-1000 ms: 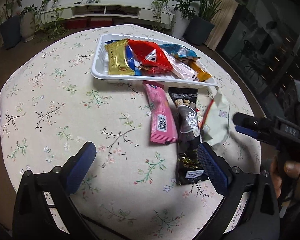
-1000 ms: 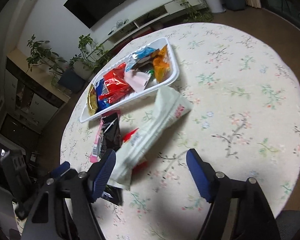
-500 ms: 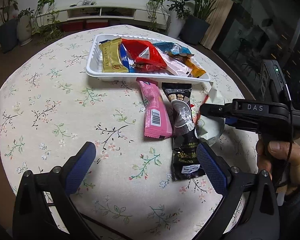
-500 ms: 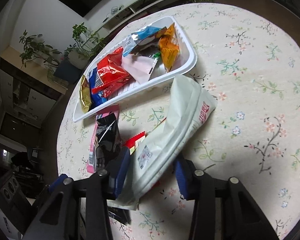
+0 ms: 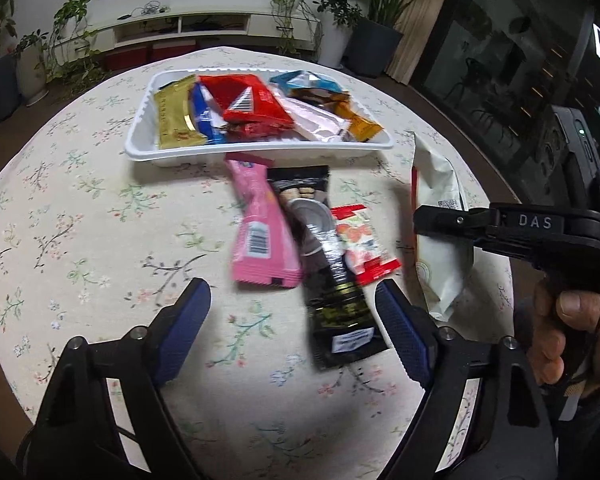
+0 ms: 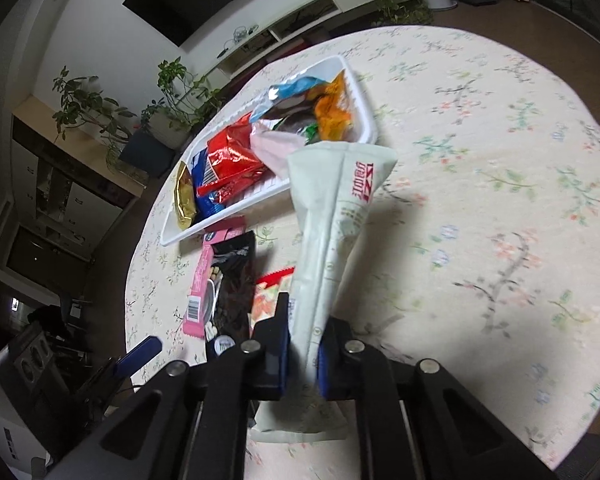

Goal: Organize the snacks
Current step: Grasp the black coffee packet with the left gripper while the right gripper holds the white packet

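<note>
White pouch (image 6: 332, 216) is now clamped in the right gripper (image 6: 303, 354): jaws, wide half a moment ago with the pouch lying loose between them, have just closed on its near end. Pouch stands up off the worktop (image 6: 500, 160), far end tipped toward the tray (image 6: 370, 120). Judgement: pick done, transfer to tray is next.

Lifting it exposes a red-and-white packet (image 5: 360, 244) beside the black packet (image 5: 332, 280) and pink bar (image 5: 260, 232), all on the worktop just in front of the tray.

Left gripper (image 5: 296, 336): jaws have just been narrowing, not yet on anything; black packet's near end lies between the pads (image 5: 400, 332), untouched.

Pose: both grippers pitch steeply down at the worktop. A hand (image 5: 560, 332) holds the right gripper's handle at the frame's right edge.
</note>
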{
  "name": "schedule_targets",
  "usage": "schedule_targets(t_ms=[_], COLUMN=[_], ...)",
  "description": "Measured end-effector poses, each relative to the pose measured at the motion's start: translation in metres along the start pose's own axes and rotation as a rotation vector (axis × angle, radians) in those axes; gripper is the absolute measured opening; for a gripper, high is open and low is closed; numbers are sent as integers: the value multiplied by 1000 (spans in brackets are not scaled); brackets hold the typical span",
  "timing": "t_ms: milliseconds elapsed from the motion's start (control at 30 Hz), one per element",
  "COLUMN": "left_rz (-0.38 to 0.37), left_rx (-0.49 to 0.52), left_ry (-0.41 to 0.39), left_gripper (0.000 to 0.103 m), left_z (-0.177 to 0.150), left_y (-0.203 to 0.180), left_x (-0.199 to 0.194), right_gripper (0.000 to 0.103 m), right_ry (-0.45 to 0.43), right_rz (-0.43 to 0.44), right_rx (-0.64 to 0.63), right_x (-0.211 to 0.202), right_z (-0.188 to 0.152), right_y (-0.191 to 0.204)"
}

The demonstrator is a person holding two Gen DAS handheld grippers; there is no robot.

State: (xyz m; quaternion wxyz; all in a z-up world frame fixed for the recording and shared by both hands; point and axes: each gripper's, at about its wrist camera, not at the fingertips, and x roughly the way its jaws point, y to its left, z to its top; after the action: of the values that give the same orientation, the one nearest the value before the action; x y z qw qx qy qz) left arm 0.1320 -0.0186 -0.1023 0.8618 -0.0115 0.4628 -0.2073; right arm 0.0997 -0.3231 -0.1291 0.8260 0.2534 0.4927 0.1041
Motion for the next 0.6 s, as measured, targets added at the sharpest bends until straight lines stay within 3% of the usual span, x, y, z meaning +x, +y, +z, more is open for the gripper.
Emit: schedule_targets(t_ms=[167, 333, 500, 600], left_rz=[3, 1, 27, 33], left_rx=[41, 49, 58, 63], left_ry=[35, 86, 134, 160], left_gripper=[79, 44, 43, 35], left_z=[7, 19, 29, 32], left_y=[-19, -27, -29, -27], left_x=[13, 34, 52, 60], right_gripper=[11, 11, 11, 11], right_ry=[-24, -28, -24, -22], right_rz=[-27, -25, -13, -8], right_rx=[-22, -13, -2, -2], right_x=[-20, -26, -26, -26], right_z=[-7, -10, -14, -16], right_y=[-9, -18, -24, -26])
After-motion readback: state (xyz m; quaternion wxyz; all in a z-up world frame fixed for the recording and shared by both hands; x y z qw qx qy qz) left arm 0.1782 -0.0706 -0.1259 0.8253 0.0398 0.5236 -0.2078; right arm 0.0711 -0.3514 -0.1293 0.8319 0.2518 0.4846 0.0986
